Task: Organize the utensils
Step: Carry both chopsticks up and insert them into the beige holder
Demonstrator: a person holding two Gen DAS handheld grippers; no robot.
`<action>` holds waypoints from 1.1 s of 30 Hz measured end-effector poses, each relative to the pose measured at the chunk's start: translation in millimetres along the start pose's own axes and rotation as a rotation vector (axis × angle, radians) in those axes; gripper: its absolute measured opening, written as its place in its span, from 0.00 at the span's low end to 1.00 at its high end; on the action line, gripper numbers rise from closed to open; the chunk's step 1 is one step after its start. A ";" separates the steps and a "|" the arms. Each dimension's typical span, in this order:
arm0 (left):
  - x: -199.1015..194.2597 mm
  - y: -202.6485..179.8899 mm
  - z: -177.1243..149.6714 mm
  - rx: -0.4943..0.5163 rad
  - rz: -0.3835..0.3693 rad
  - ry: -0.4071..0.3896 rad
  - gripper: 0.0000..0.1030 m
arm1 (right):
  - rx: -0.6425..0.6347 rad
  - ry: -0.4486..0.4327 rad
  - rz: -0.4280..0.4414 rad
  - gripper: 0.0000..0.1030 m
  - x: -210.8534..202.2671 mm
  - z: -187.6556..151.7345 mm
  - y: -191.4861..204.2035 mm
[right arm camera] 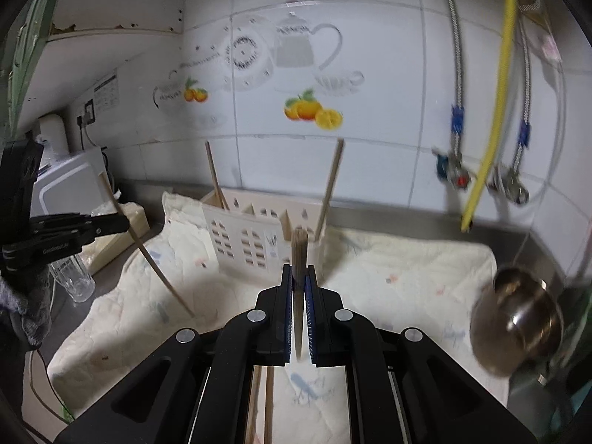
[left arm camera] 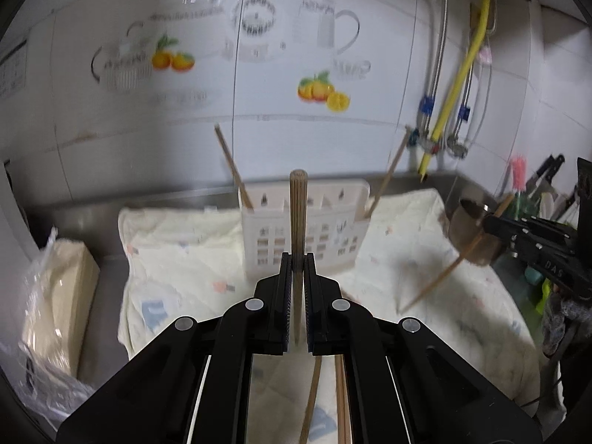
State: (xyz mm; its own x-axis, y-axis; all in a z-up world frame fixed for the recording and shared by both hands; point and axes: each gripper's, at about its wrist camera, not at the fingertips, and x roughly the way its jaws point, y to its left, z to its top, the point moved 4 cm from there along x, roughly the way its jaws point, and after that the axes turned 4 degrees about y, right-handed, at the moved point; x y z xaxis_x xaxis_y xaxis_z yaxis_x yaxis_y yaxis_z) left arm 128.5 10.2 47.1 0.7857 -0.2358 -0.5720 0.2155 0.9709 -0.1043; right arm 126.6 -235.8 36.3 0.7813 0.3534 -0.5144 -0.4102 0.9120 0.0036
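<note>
Steel bench [left arm camera: 92, 203] w/ pale cloth [left arm camera: 177, 244] spread over it. White utensil caddy [left arm camera: 325, 222] at 12 o'clock, two chopsticks leaning inside. Left gripper [left arm camera: 297, 259] clenched on chopstick [left arm camera: 297, 214]; right gripper [right arm camera: 299, 272] clenched on second chopstick [right arm camera: 298, 248], both lifted off cloth.

Left gripper [left arm camera: 297, 259] and right gripper [right arm camera: 298, 270] (both clamped) angle slightly downward.

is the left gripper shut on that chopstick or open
Shut on it: the left gripper has both pads against the chopstick, which stands up between them.
</note>
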 end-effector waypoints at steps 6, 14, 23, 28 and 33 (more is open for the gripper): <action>-14.8 -1.0 50.5 0.004 0.008 -0.092 0.05 | -0.043 -0.070 0.015 0.06 -6.5 49.9 5.0; -20.7 10.1 112.1 -0.021 0.052 -0.209 0.05 | -0.033 -0.167 0.036 0.06 -6.1 104.7 3.6; 7.7 32.3 127.2 -0.073 0.084 -0.210 0.05 | -0.025 -0.198 0.015 0.06 23.2 135.2 0.2; 33.6 41.2 117.3 -0.099 0.085 -0.177 0.05 | -0.012 -0.166 0.005 0.06 50.6 131.8 -3.8; 57.3 46.4 104.5 -0.104 0.081 -0.122 0.05 | 0.002 -0.127 0.000 0.06 74.0 122.5 -8.9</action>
State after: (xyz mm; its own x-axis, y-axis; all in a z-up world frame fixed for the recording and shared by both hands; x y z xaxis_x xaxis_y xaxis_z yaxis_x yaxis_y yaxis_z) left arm 244.2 37.4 94.5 0.8638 -0.1543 -0.4796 0.0931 0.9845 -0.1490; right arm 245.6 -192.3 103.3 0.8346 0.3769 -0.4018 -0.4093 0.9124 0.0057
